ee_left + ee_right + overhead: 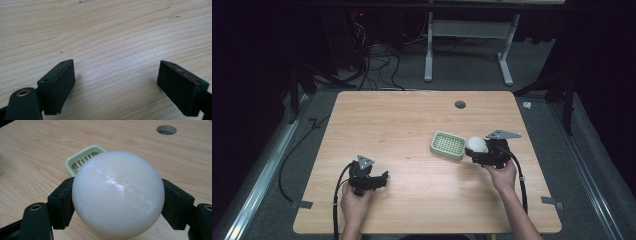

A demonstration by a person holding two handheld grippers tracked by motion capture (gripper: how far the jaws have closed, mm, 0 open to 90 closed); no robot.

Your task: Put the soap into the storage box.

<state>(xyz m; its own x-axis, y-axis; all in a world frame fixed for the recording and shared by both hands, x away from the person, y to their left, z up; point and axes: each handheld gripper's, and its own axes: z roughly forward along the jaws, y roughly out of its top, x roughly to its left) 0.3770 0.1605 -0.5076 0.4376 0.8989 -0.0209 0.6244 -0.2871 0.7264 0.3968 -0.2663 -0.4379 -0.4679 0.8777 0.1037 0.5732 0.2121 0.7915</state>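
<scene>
Glossy smooth white soap [118, 195]; pale wood-grain table [402, 125]; matt black jaws.

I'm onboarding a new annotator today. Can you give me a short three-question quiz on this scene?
1. True or false: the left claw is holding something.
2. What does the right claw grip?
A. a white soap bar
B. a sponge
C. a cup
3. Fill in: the pale green soap dish lies on the wooden ____.

Key: 1 false, its jaws stand apart over bare wood; 2 A; 3 table.
</scene>
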